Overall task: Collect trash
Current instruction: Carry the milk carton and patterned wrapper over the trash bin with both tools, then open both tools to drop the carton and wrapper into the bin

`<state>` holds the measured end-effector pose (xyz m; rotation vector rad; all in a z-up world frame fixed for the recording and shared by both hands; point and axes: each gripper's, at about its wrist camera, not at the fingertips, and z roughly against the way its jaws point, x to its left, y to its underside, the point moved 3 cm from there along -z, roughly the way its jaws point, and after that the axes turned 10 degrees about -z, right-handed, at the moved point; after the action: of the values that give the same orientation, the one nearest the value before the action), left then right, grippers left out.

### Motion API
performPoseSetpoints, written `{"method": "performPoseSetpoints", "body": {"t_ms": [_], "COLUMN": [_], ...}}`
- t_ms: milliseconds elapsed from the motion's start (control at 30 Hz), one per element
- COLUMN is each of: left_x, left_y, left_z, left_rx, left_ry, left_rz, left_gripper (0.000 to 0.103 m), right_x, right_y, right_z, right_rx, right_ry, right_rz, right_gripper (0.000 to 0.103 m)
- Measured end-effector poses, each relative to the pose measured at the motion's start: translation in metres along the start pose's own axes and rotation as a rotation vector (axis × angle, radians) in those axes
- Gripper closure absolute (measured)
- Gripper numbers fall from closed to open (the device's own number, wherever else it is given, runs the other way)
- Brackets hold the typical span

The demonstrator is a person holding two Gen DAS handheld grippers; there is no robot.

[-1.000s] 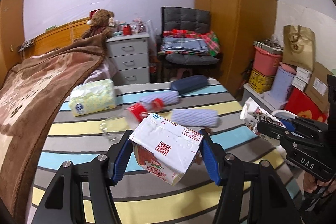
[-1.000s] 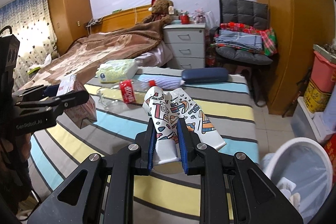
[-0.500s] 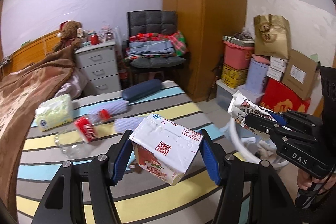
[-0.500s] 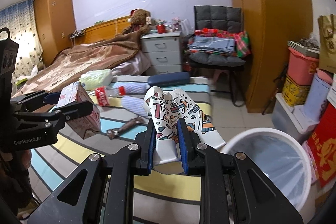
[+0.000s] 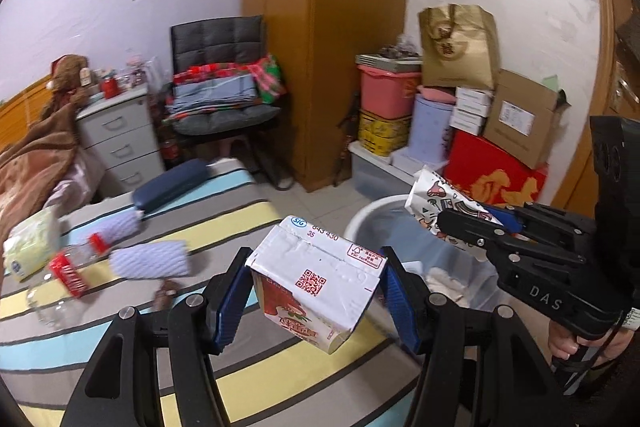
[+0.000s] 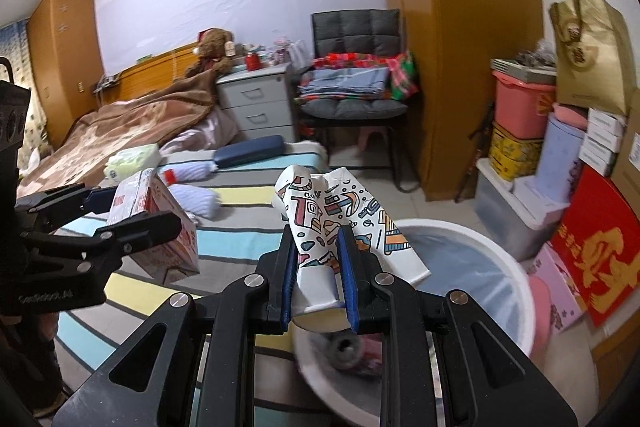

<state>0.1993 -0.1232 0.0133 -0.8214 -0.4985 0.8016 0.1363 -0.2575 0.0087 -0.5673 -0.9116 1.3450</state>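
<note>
My left gripper (image 5: pixel 316 301) is shut on a white and red drink carton (image 5: pixel 316 283), held above the striped bed near its right edge; the carton also shows in the right wrist view (image 6: pixel 160 223). My right gripper (image 6: pixel 318 283) is shut on a crumpled patterned paper cup (image 6: pixel 336 227), held over the rim of the white trash bin (image 6: pixel 516 287). In the left wrist view the cup (image 5: pixel 436 203) and right gripper (image 5: pixel 480 227) hang over the bin (image 5: pixel 360 223), to the right of the carton. Some trash lies in the bin.
On the striped bed (image 5: pixel 248 379) lie a clear bottle with a red label (image 5: pixel 68 273), two rolled lilac cloths (image 5: pixel 150 259), a tissue pack (image 5: pixel 30 243) and a dark blue case (image 5: pixel 170 179). Stacked boxes and bins (image 5: pixel 472 123) stand behind the trash bin. A chair (image 6: pixel 352 95) stands by the wardrobe.
Both grippers have swung right, away from the bed's middle toward the trash bin. The cup is now over the bin's rim. Both grips are unchanged.
</note>
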Motion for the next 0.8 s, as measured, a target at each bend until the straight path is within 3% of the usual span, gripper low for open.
{"method": "performPoseSetpoints", "body": {"t_ms": [467,800], "left_x": [-0.074,-0.096], "left_y": [-0.016,-0.010], "left_z": [-0.059,-0.100], "left_rx": [0.045,0.114], "left_ry": [0.153,0.173], "left_rz": [-0.062,-0.084], "left_gripper": [0.041,0.041], "right_x": [-0.062,-0.084], "right_y": [0.010,0.020], "right_z": [0.000,-0.013], "right_rx": [0.061,0.138], "right_ry": [0.125,0.157], "right_rz": [-0.062,-0.087], "right_gripper": [0.082,0.082]}}
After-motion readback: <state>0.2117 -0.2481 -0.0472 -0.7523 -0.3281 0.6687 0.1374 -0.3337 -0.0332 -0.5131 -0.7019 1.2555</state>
